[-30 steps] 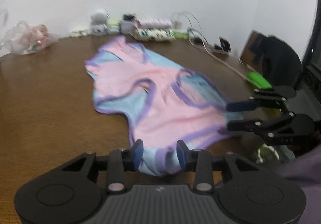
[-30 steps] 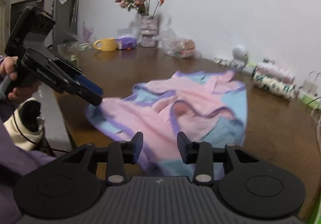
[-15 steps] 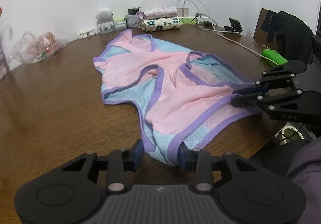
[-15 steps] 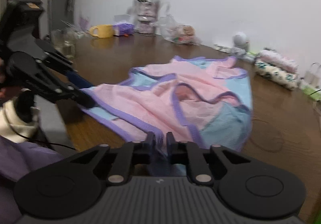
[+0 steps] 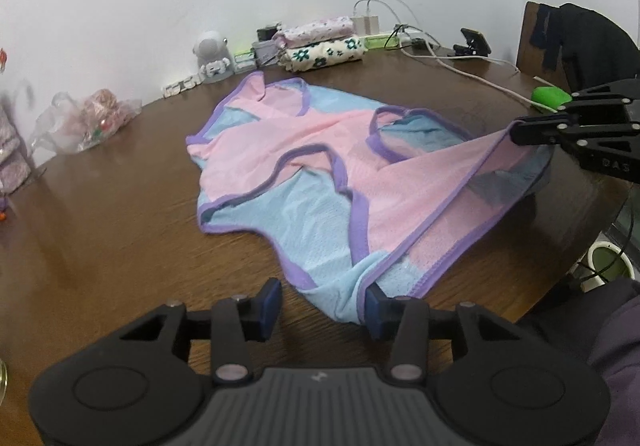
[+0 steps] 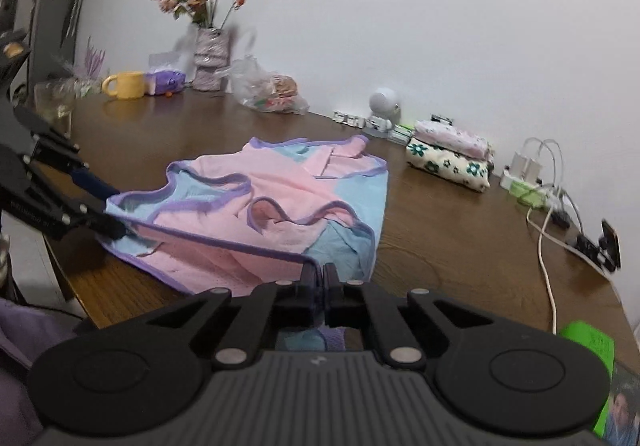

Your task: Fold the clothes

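Left wrist view: the brown table [image 5: 100, 230] carries a pink and blue garment [image 5: 320, 182] with purple trim, spread across its middle and reaching the near edge. Folded clothes [image 5: 324, 46] are stacked by the wall (well apart from the garment). The left gripper [image 5: 320, 302] has its jaws wide, with the garment's near corner lying between them and against one finger. The right gripper [image 6: 320, 278] is clamped tight on the purple hem, lifting that corner clear of the table.

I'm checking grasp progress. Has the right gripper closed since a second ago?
Yes. The right gripper went from open to shut on the garment hem at the table edge.
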